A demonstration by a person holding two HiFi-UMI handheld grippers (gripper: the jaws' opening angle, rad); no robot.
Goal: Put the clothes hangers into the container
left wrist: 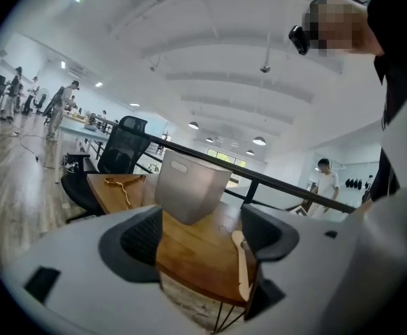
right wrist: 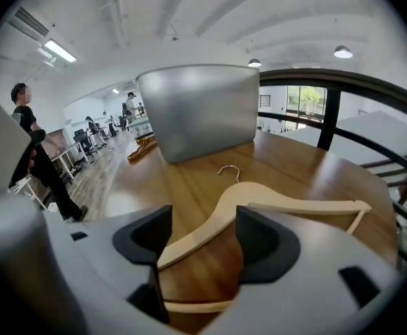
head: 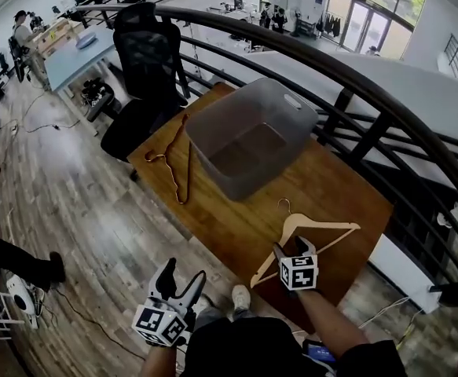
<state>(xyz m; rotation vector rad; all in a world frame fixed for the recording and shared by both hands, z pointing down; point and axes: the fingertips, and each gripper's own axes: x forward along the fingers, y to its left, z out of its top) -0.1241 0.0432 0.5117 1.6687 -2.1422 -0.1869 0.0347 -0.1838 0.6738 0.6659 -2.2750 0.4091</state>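
Wooden hanger [head: 295,222] by table [head: 236,226] edge, right hand-held gripper [head: 291,247] spread astride it, left hand-held gripper [head: 184,272] spread off-table.

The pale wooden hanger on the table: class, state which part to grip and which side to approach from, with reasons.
Probably the sloping arm nearest the table edge, approached from that near side. The hanger lies flat with its hook pointing away, and that thin arm passes between the right claw's parted jaws.
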